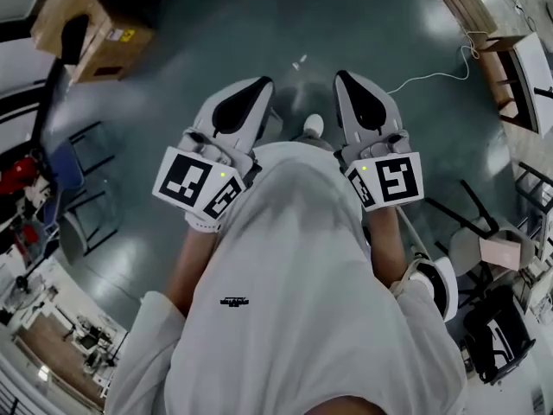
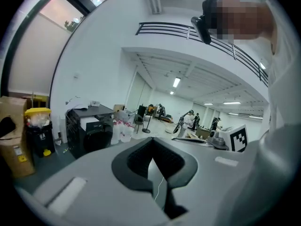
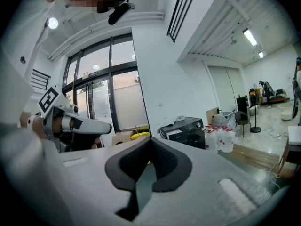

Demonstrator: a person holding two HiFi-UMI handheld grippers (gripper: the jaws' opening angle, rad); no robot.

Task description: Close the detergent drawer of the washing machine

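Observation:
A dark front-loading washing machine (image 2: 90,132) stands against the white wall, several steps away across the floor. It also shows in the right gripper view as a black box (image 3: 189,130). A pale patch sits at its upper left; at this distance I cannot tell how the drawer stands. I hold both grippers in front of my white shirt, pointing forward. My left gripper (image 1: 262,82) (image 2: 151,141) is shut with nothing between its dark pads. Beside it, my right gripper (image 1: 342,76) (image 3: 149,141) is shut and empty too.
A cardboard box (image 1: 85,26) and a yellow-lidded bin (image 2: 38,128) stand left of the machine. White jugs (image 2: 123,132) (image 3: 220,138) are grouped on its right. Chairs (image 1: 85,188) are on my left, a white cable (image 1: 432,77) crosses the floor, and people (image 2: 193,119) stand far off.

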